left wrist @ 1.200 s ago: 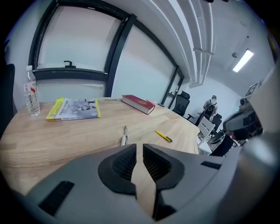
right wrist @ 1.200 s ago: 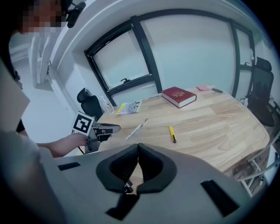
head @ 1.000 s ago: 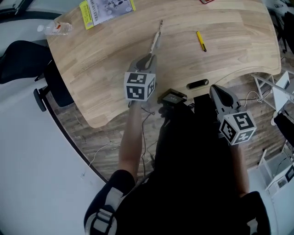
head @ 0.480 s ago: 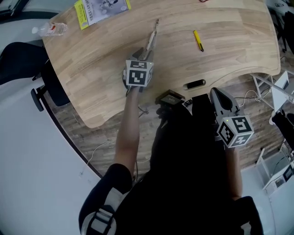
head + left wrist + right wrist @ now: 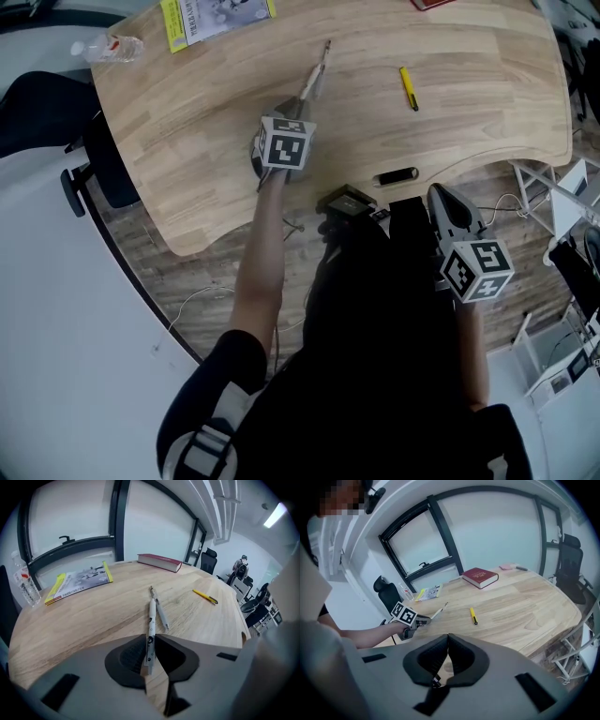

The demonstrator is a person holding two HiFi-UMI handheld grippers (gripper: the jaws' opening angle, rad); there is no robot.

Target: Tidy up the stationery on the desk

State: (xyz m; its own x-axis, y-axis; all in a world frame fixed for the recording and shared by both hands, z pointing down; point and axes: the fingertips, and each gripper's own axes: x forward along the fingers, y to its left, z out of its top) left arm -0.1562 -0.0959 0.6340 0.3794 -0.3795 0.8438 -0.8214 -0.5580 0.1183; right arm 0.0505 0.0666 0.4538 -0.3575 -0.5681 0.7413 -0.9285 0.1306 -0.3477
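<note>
**Left fingers on a white pen, right fingers shut and empty**

At the far left edge of the wooden counter a clear water bottle lies on its side. Just beside it is a yellow-spined booklet, flat on the wood.

Toward the middle, the left gripper points steeply down at the counter. Its fingers are closed on the near end of a white pen, whose far end rests on the wood. A second, greyish pen lies just to the right of the white one, and the two touch at their far ends.

A red book lies at the far edge. Further right, well apart from the two pens, a yellow pen lies alone on bare wood. A short black pen-like thing sits at the counter's near edge.

The right gripper is held off the counter's near edge, above the floor. Its fingers are pressed together with nothing between them.
</note>
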